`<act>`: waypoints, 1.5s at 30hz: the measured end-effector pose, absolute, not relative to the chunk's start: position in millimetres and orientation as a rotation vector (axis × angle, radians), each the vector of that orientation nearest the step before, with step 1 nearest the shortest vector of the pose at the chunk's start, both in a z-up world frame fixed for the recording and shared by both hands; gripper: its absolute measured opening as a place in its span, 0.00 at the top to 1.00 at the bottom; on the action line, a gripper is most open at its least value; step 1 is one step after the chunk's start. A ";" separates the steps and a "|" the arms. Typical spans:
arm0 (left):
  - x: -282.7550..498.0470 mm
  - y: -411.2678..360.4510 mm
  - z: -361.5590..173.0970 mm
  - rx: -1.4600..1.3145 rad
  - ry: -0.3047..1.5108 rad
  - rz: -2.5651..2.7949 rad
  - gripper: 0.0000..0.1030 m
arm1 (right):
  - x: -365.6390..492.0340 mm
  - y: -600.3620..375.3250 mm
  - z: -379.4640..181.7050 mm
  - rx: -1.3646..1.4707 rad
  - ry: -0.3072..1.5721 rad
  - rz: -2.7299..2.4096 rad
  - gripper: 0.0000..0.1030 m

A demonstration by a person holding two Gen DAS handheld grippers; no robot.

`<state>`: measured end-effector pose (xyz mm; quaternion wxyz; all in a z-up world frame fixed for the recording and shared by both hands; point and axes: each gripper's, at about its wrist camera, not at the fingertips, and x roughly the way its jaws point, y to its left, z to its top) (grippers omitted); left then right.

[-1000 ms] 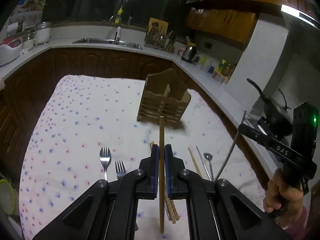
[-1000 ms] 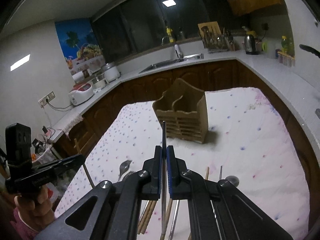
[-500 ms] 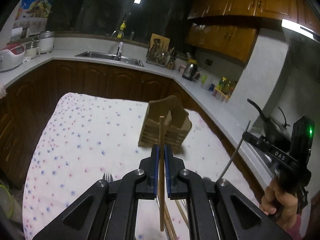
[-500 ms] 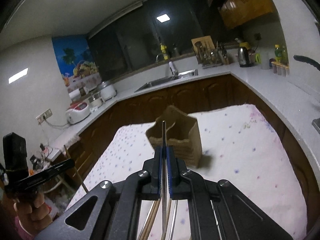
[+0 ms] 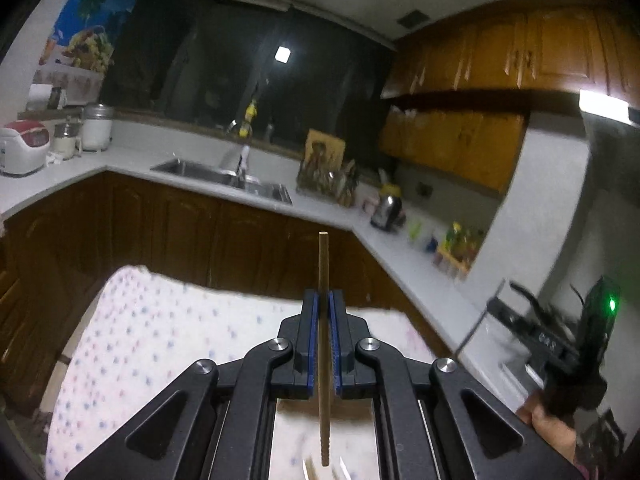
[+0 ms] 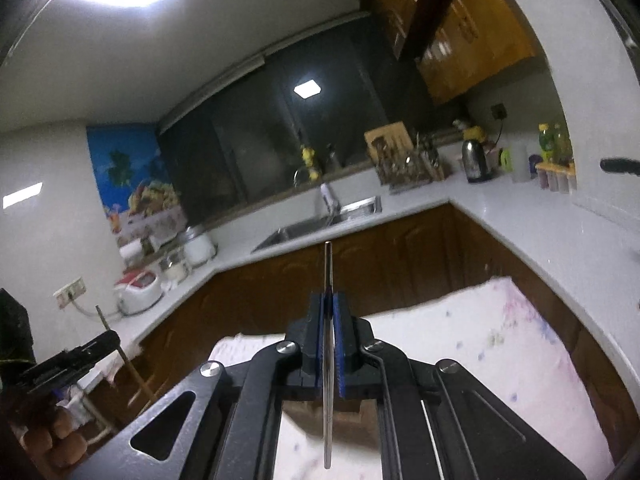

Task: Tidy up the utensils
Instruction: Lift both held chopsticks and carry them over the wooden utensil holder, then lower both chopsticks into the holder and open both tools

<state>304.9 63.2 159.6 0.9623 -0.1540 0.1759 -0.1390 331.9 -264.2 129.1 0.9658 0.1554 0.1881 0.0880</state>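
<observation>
In the left wrist view my left gripper (image 5: 323,300) is shut on a wooden chopstick (image 5: 322,256) that stands upright between the blue pads. At the right edge a hand holds my right gripper (image 5: 494,306), blurred, with a thin metal chopstick (image 5: 476,328) in it. From the right wrist view, my right gripper (image 6: 329,300) is shut on that metal chopstick (image 6: 328,268), also upright. A brown piece of the wooden utensil holder (image 6: 352,414) shows just below the fingers. My left gripper (image 6: 114,338) sits at the far left with its wooden chopstick (image 6: 132,368).
The table wears a white dotted cloth (image 5: 160,320). Behind it runs a white L-shaped counter (image 6: 520,232) with a sink (image 5: 224,176), a rice cooker (image 5: 24,152), a kettle (image 6: 476,164) and a utensil rack (image 6: 408,164). Dark wooden cabinets (image 5: 160,232) stand below.
Both grippers rose and tipped upward, each still holding its chopstick. The holder slid down under the fingers, and the forks, spoon and loose chopsticks on the cloth dropped out of view.
</observation>
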 end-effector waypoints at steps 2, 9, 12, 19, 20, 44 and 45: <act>322.8 64.6 156.7 -0.343 0.315 -0.280 0.97 | 346.1 -266.7 133.2 0.322 0.352 0.165 0.95; 381.5 52.6 110.8 -0.396 0.234 -0.223 0.97 | 387.6 -268.3 120.4 0.307 0.306 0.120 0.95; 404.4 41.2 73.7 -0.420 0.241 -0.188 0.97 | 399.5 -264.5 97.9 0.303 0.318 0.110 0.95; 437.0 8.4 1.4 -0.452 0.309 -0.166 0.97 | 409.7 -262.9 43.3 0.334 0.377 0.098 0.95; 439.2 5.2 -5.3 -0.451 0.316 -0.167 0.97 | 409.3 -263.9 36.8 0.343 0.380 0.097 0.95; 456.1 5.4 35.7 -0.304 0.440 -0.199 0.72 | 415.8 -266.3 19.4 0.356 0.490 0.116 0.88; 453.6 6.8 36.7 -0.307 0.437 -0.198 0.68 | 416.0 -266.5 19.6 0.362 0.493 0.115 0.87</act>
